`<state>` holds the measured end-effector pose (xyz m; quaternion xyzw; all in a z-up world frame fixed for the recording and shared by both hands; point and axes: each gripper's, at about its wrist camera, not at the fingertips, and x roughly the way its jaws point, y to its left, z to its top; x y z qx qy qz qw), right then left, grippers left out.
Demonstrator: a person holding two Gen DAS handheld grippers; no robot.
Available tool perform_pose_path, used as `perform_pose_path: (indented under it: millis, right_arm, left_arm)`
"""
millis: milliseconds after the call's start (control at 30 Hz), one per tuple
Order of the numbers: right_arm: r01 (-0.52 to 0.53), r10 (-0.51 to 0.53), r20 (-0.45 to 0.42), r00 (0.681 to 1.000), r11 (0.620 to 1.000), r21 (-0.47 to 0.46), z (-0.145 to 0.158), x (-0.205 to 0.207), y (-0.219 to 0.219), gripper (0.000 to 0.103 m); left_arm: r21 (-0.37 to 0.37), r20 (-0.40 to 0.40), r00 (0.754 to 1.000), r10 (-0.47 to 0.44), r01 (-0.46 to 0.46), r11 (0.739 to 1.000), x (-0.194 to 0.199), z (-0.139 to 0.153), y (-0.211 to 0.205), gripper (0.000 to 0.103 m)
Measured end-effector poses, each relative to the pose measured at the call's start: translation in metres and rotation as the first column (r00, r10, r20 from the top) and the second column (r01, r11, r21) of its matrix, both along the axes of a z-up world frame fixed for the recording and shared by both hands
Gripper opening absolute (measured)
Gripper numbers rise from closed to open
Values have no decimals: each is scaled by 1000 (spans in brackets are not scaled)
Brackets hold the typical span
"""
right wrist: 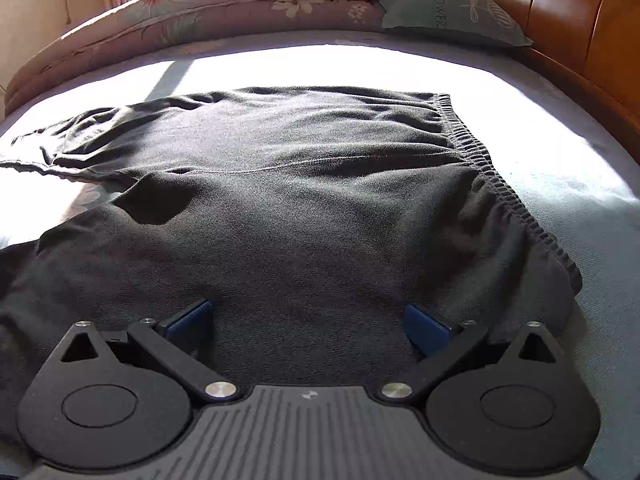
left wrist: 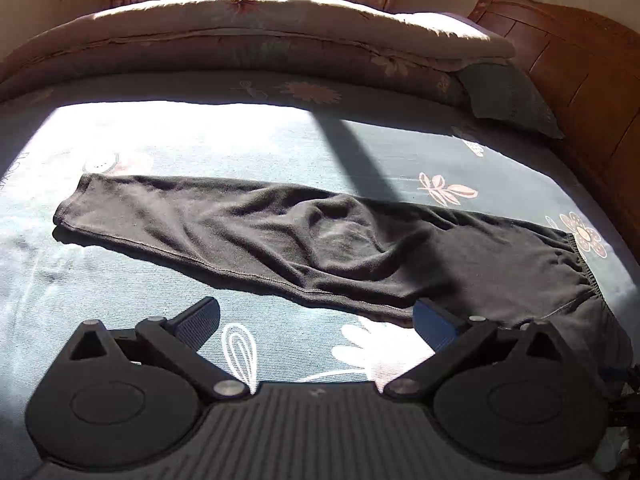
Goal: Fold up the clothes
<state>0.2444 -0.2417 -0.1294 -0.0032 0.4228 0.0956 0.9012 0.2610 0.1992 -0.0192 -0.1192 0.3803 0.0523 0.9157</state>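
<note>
A pair of dark grey trousers (left wrist: 304, 236) lies stretched across the bed, leg end at the left, elastic waistband (left wrist: 582, 256) at the right. My left gripper (left wrist: 316, 320) hovers open just in front of the trousers' near edge, nothing between its fingers. In the right wrist view the trousers (right wrist: 304, 208) fill the middle, the ribbed waistband (right wrist: 496, 184) running down the right side. My right gripper (right wrist: 308, 320) is open low over the seat part of the cloth, its blue pads wide apart.
The bedsheet (left wrist: 120, 292) is blue with flower prints and half in bright sunlight. A folded floral quilt (left wrist: 248, 36) lies along the far side, a green pillow (right wrist: 452, 12) beside it. A wooden headboard (left wrist: 580, 92) bounds the right side.
</note>
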Motion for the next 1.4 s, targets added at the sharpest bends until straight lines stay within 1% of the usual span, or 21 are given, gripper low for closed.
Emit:
perform_pose_path:
  millis: [67, 133, 233, 367, 467, 500, 633, 700, 733, 800, 867, 900, 933, 1000, 1033, 1100, 1133, 1200, 1267, 1333, 1400]
  right_arm:
    - [-50, 50, 9, 999, 994, 98, 17, 0, 7, 103]
    - [-101, 98, 34, 995, 984, 146, 30, 1, 23, 103]
    - [-175, 167, 61, 984, 967, 182, 42, 4, 52, 103]
    - [-234, 224, 65, 972, 943, 239, 44, 11, 85, 103]
    - [-256, 252, 51, 966, 932, 257, 38, 15, 99, 103]
    - [-263, 260, 46, 965, 933, 245, 36, 16, 102, 103]
    - [-267, 265, 38, 964, 940, 212, 28, 19, 106, 103]
    - [-257, 257, 31, 966, 941, 221, 24, 22, 104, 103]
    - [-251, 251, 27, 968, 941, 228, 23, 22, 103, 103]
    - [-237, 240, 18, 971, 941, 242, 20, 24, 102, 103]
    - [-230, 235, 13, 972, 941, 247, 19, 25, 102, 103]
    - [-230, 234, 13, 972, 943, 242, 19, 24, 103, 103]
    - [-232, 236, 13, 972, 943, 237, 19, 24, 103, 103]
    - [-235, 239, 13, 971, 944, 231, 20, 23, 104, 103]
    - [-237, 240, 17, 971, 944, 229, 21, 22, 104, 103]
    - [-243, 243, 26, 970, 945, 221, 25, 20, 103, 103]
    - [-243, 242, 32, 970, 945, 220, 26, 20, 102, 103]
    - [-242, 239, 44, 970, 945, 220, 28, 20, 100, 103]
    - [-234, 230, 45, 972, 945, 227, 28, 22, 99, 103]
    - [-225, 221, 40, 974, 946, 236, 26, 23, 99, 103]
    - [-223, 222, 34, 974, 943, 247, 25, 23, 100, 103]
  left_arm:
    - [-35, 10, 999, 31, -31, 999, 22, -2, 27, 102]
    - [-87, 17, 998, 59, -57, 995, 44, -10, 50, 102]
    - [-162, 23, 996, 80, -76, 984, 71, -28, 72, 102]
    - [-225, 2, 988, 154, -149, 963, 75, -55, 99, 102]
    - [-270, -17, 978, 207, -204, 941, 78, -75, 119, 102]
    - [-285, -23, 974, 224, -222, 933, 79, -82, 126, 102]
    - [-289, -17, 961, 277, -270, 919, 61, -80, 156, 102]
    - [-250, -33, 953, 303, -301, 920, 58, -72, 161, 102]
    - [-233, -27, 955, 296, -294, 927, 58, -67, 162, 102]
    - [-230, 7, 970, 245, -236, 944, 61, -59, 162, 102]
    - [-224, 22, 976, 215, -205, 953, 71, -56, 161, 102]
    - [-211, 22, 977, 212, -202, 956, 75, -57, 160, 102]
    - [-183, -3, 972, 237, -233, 955, 77, -60, 162, 102]
    - [-97, -90, 937, 337, -345, 934, 80, -67, 169, 102]
    - [-50, -130, 913, 388, -396, 917, 82, -71, 173, 102]
    - [50, -200, 850, 487, -488, 871, 85, -79, 180, 99]
    - [42, -200, 847, 493, -495, 868, 83, -79, 180, 100]
    - [-75, -139, 892, 430, -442, 894, 71, -69, 171, 100]
    - [-146, -102, 935, 340, -352, 925, 70, -61, 150, 101]
    - [-208, -92, 974, 205, -220, 953, 81, -55, 119, 101]
    - [-274, -78, 996, 43, -62, 960, 94, -51, 81, 101]
